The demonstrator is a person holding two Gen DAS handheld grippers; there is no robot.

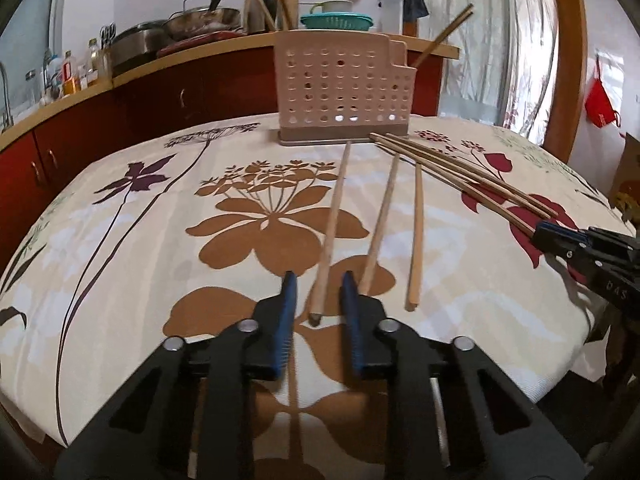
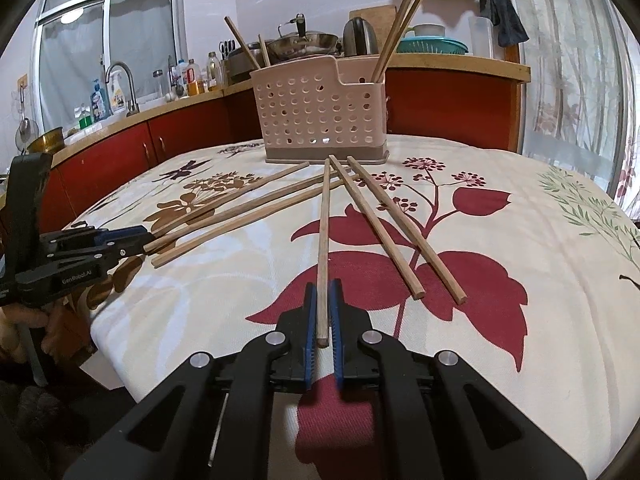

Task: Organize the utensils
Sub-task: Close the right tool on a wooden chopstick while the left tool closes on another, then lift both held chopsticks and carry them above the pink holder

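Right gripper (image 2: 323, 300) pinches one chopstick (image 2: 323, 240) at its near end, stick running toward 12 o'clock. Left gripper (image 1: 319, 286): jaws spread, a chopstick (image 1: 330, 232) between them, pads not touching. Loose chopsticks (image 2: 396, 232) lie on tablecloth (image 2: 520, 360). Holder (image 2: 320, 116) stands at 12 o'clock, far edge, chopsticks upright inside.

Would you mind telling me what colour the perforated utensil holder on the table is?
Pale pink with a brown base; the utensil holder shows best in the right wrist view.

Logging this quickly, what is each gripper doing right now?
Left gripper: open around a pale wooden chopstick, pads not touching.
Right gripper: shut on a brown wooden chopstick.
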